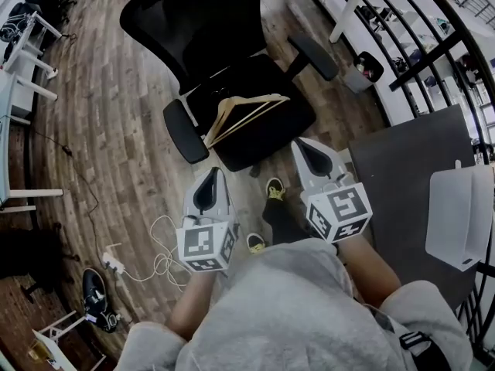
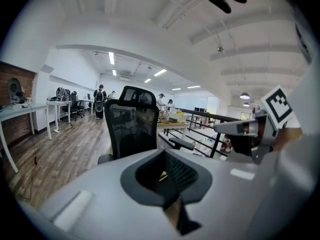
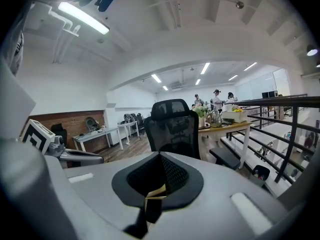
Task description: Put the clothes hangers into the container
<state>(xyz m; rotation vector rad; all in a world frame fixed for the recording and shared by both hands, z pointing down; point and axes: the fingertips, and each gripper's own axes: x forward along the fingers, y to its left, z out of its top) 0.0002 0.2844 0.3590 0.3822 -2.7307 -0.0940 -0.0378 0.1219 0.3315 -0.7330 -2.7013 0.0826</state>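
No legible txt, brand, nr or sign anywhere; only black/white square code markers [image 1: 203, 243] on cubes of left gripper [image 1: 214, 173] & right gripper [image 1: 302, 142], pattern only, no letters or digits on them

We hold the left gripper [image 1: 211, 178] and the right gripper [image 1: 305, 151] out before us, side by side but apart, both pointing forward and slightly downward. Each has its jaws together.

A black office chair [image 1: 209, 29] stands on wood-plank floor [image 1: 116, 114]; white desks [image 1: 11, 91] left; black railing [image 1: 433, 59] right.
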